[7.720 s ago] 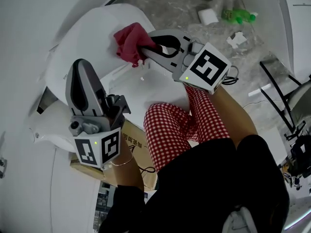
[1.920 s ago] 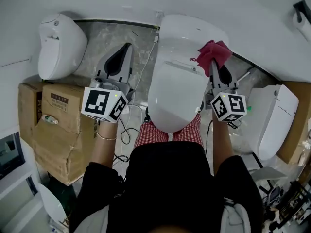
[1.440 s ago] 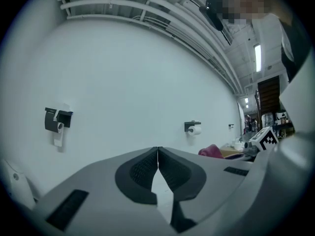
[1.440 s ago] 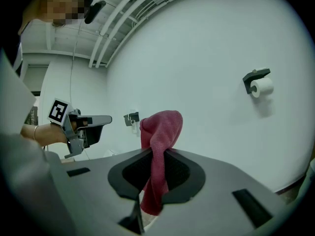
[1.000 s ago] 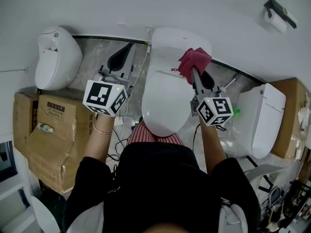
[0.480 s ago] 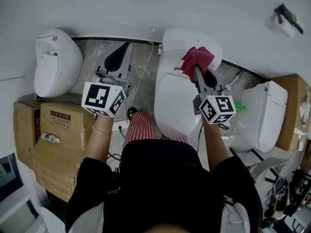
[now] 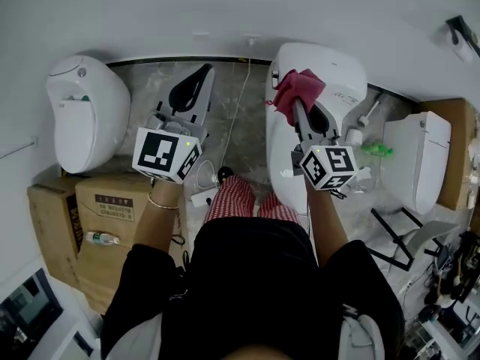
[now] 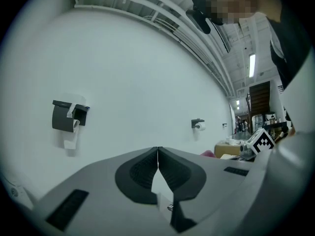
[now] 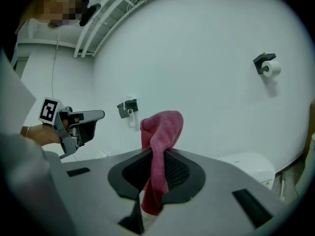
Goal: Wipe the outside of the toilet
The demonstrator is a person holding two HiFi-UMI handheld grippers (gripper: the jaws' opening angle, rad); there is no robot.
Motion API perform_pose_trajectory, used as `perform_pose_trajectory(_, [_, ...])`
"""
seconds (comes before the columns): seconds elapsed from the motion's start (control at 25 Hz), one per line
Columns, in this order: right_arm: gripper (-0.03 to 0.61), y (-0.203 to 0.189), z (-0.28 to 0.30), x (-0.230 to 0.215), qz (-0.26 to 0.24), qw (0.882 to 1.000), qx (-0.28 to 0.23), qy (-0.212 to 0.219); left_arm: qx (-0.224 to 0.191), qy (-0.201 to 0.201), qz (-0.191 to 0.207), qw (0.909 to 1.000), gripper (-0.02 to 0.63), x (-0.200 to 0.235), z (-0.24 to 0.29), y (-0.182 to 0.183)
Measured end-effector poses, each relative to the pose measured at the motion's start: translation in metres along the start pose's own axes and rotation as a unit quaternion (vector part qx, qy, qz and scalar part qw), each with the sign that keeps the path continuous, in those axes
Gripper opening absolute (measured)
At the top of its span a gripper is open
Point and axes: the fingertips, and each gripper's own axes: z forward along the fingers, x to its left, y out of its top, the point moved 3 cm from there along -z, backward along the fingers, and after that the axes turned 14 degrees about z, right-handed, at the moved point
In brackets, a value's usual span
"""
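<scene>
The white toilet point(image 7: 330, 81) stands against the wall at upper right of the head view, and its top shows low in the right gripper view point(image 9: 248, 164). My right gripper point(image 7: 295, 105) is shut on a red cloth point(image 7: 298, 88), which rests at the left side of the toilet's rear top. The cloth point(image 9: 162, 132) sticks up between the shut jaws of the right gripper point(image 9: 156, 154). My left gripper point(image 7: 201, 72) is shut and holds nothing. It hangs over the marble floor left of the toilet and points at the wall point(image 8: 157, 149).
A second toilet point(image 7: 79, 118) stands at the left and a third point(image 7: 416, 160) at the right. Cardboard boxes point(image 7: 112, 205) lie at lower left. A green bottle point(image 7: 376, 150) sits beside the toilet. Cables run across the floor point(image 7: 232, 118). Paper holders point(image 8: 69, 117) hang on the wall.
The head view has swung, so the toilet now sits further right and is seen more from its side. The right gripper keeps the cloth at the toilet's rear top. The left gripper stays shut.
</scene>
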Motion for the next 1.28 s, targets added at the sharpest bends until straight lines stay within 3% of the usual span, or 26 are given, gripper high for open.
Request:
perform_pose_trajectory(0.4, [0.060, -0.006, 0.026, -0.008, 0.030, 0.999, -0.003, -0.016, 0.003, -0.030, -0.008, 0.9995, 0.011, 0.005, 0.034, -0.017])
perform_pose_trajectory(0.88, [0.060, 0.010, 0.089, -0.057, 0.063, 0.998, -0.006, -0.002, 0.010, -0.008, -0.017, 0.9998, 0.011, 0.024, 0.107, -0.015])
perform_pose_trajectory(1.28, [0.060, -0.021, 0.115, -0.075, 0.126, 0.990, -0.027, -0.054, 0.017, -0.079, -0.027, 0.9964, 0.011, 0.028, 0.158, -0.060])
